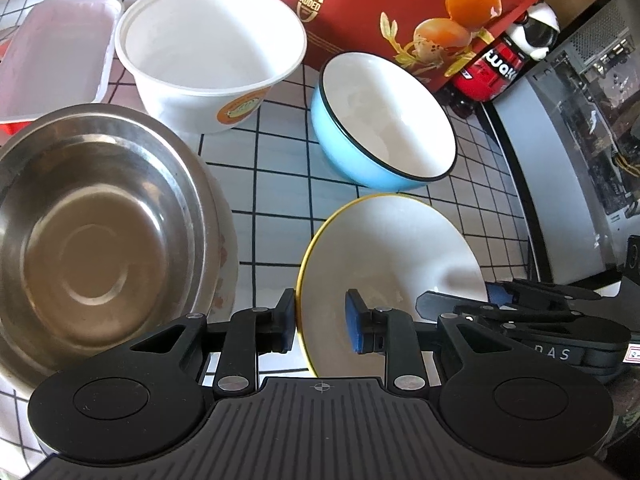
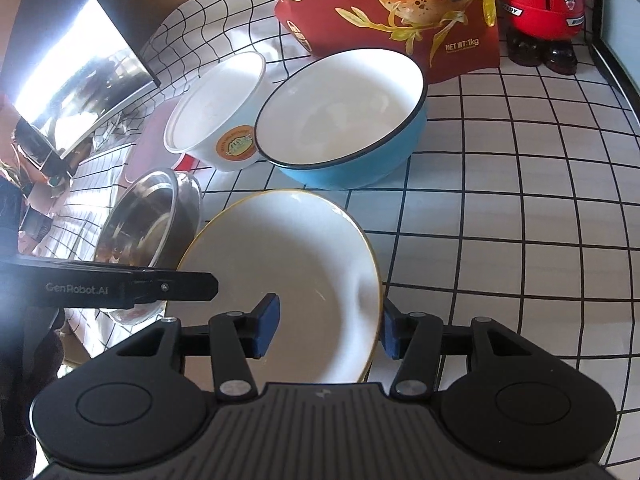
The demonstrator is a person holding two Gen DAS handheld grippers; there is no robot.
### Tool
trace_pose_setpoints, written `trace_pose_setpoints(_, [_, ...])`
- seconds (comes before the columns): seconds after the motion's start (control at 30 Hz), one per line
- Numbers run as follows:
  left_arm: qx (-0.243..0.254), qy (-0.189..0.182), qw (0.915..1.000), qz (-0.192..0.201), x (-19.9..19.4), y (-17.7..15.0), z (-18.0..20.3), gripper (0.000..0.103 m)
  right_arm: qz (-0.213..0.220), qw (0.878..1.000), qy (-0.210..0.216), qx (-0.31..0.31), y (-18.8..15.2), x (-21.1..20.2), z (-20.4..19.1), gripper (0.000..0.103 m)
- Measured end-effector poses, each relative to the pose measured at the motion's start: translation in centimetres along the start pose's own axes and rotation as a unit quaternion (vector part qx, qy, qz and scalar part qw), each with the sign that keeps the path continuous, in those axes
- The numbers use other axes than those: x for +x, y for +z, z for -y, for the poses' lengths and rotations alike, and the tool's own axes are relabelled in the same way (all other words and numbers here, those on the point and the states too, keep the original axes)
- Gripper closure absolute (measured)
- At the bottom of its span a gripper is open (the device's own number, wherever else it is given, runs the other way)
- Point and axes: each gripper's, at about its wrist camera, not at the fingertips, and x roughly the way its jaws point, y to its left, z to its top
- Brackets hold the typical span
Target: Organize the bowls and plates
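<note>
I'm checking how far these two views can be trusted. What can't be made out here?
- Left wrist view: the patterned plate under the steel bowl; the bowl covers most of it.
- Both views: the near rim of the yellow-rimmed plate, hidden by the camera mounts.
- Right wrist view: the bottle, cut off by the top edge.

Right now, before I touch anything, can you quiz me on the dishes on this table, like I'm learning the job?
1. Pick one: the bowl in front of the red bag has a dark rim. What colour is its outside? A green, B blue, C black.
2. True or false: the metal bowl is empty.
3. Fill in: the left tongs and right tongs each sit astride the rim of the plate with the ____ edge.

Key: 1 B; 2 true; 3 yellow.
</note>
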Motion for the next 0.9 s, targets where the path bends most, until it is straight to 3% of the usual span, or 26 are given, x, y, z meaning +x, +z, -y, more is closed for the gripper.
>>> trace_pose_setpoints(0.27, [0.006,0.011,0.9998,-0.013,-0.3,0.5,0.1,0.080,0.005,1.000,-0.001,-0.017,0.0,-0.5,0.3,0.050])
trace_pose_setpoints(0.53, [-0.005,0.019,0.9986,0.049,-2.1,4.7,0.7,0.079,0.102,0.989,-0.098,-0.052,3.7,-4.4,0.9,0.038])
trace_pose_setpoints(0.6, [-0.022,0.014,0.9978,0.061,-1.5,6.4,0.7,0.079,0.119,0.982,-0.135,-0.063,5.2,-4.8,0.7,0.035])
trace_pose_setpoints(0.7, [-0.048,0.010,0.9968,0.063,0.0,8.9,0.6,0.079,0.150,0.967,-0.192,-0.079,7.5,-5.2,-0.1,0.020])
trace_pose_setpoints(0.77, [-0.044,0.022,0.9970,0.060,1.1,10.2,0.9,0.079,0.169,0.959,-0.212,-0.083,8.5,-5.4,-0.2,0.019])
trace_pose_setpoints(0.83, [-0.037,0.035,0.9973,0.054,2.1,11.0,1.3,0.079,0.176,0.959,-0.207,-0.079,9.4,-5.2,0.1,0.019])
trace_pose_setpoints(0.9, [-0.036,0.035,0.9977,0.046,3.2,11.5,1.5,0.079,0.157,0.969,-0.174,-0.071,10.1,-4.0,1.1,0.019])
